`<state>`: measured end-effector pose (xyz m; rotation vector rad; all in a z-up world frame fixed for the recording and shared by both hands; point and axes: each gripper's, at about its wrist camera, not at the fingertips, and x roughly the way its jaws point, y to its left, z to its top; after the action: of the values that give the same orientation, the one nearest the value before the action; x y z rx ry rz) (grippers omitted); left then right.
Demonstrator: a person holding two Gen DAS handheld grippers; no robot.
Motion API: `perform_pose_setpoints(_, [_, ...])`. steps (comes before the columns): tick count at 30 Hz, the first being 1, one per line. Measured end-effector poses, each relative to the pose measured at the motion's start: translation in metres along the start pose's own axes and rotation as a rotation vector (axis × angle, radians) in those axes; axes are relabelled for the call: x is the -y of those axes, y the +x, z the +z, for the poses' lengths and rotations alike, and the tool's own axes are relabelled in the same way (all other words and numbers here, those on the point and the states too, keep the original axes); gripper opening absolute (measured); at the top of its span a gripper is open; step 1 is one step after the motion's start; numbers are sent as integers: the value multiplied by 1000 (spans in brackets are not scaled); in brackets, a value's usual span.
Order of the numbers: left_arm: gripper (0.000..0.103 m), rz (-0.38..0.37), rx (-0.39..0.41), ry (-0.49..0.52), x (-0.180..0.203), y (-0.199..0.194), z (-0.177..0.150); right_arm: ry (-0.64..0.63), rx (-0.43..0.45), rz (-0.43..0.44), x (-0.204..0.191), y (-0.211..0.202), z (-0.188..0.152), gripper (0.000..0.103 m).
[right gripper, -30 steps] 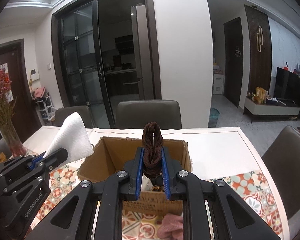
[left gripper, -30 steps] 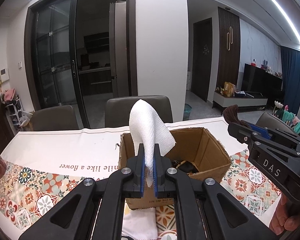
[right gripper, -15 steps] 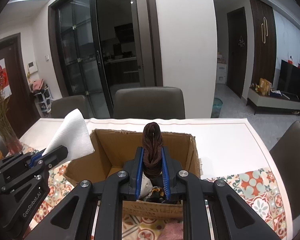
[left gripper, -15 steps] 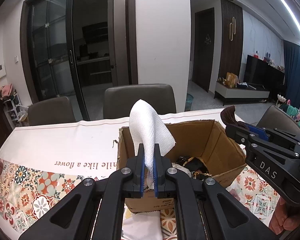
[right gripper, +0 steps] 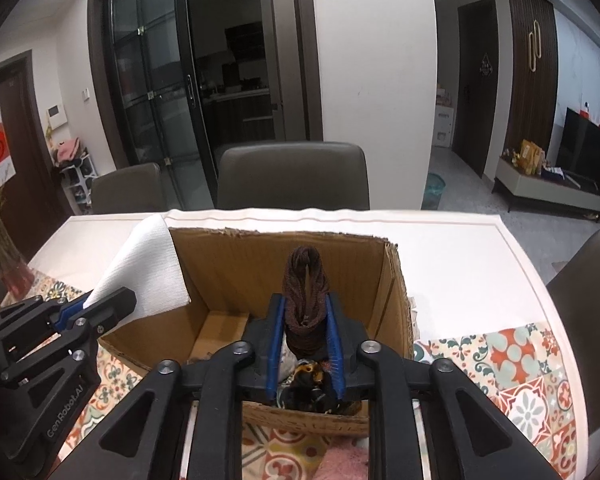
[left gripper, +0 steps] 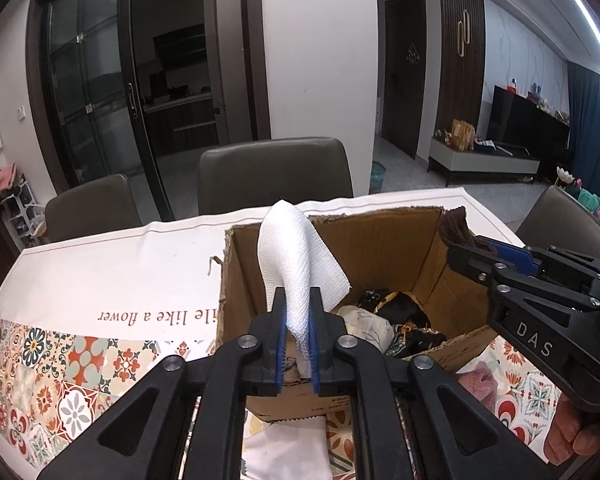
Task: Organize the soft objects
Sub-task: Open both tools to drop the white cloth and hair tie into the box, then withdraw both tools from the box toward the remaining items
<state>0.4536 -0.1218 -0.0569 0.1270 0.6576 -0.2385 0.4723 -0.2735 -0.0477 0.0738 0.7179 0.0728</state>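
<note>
My left gripper [left gripper: 297, 312] is shut on a white cloth [left gripper: 296, 264], held over the near left rim of an open cardboard box [left gripper: 380, 240]. My right gripper [right gripper: 305, 320] is shut on a dark brown knitted piece [right gripper: 305, 292], held above the box [right gripper: 260, 264]. The right gripper also shows in the left wrist view [left gripper: 472, 256] with the brown piece [left gripper: 456, 228] at the box's right wall. The left gripper and its white cloth [right gripper: 144, 276] show in the right wrist view at the box's left wall. Several dark and light fabrics [left gripper: 396, 320] lie inside the box.
The box stands on a table with a white and patterned tile cloth [left gripper: 80, 356]. A pink soft item [left gripper: 480, 384] and a white cloth [left gripper: 288, 448] lie on the table in front of the box. Grey chairs [left gripper: 276, 176] stand behind. A vase of dried flowers [right gripper: 4, 256] is at far left.
Both grippers have moved forward and down towards the box, still holding their cloths. More of the box's inside shows now.
</note>
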Motion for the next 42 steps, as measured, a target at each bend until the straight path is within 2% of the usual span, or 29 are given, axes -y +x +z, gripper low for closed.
perform_pose_setpoints(2, [29,-5,-13,5,1,4,-1,15,-17,17,2,3,-1,39])
perform_pose_setpoints(4, [32,-5,-15,7,0,5,-2,24,-21,17,4,4,-1,44])
perform_pose_setpoints(6, [41,-5,-15,10,0,5,-3,26,-21,16,5,3,-2,48])
perform_pose_setpoints(11, [48,-6,-8,7,-2,2,-4,23,-10,12,4,-3,-1,57])
perform_pose_setpoints(17, [55,3,12,-6,-4,-13,-6,28,17,-2,3,-19,0,62])
perform_pose_setpoints(26, [58,28,52,-29,-8,-47,-12,39,97,-13,-2,-58,2,70])
perform_pose_setpoints(36, [63,55,82,-62,-16,-82,-18,23,124,2,-13,-87,-6,71])
perform_pose_setpoints(42, [66,68,84,-74,-19,-98,-28,16,133,-1,-18,-99,-13,76])
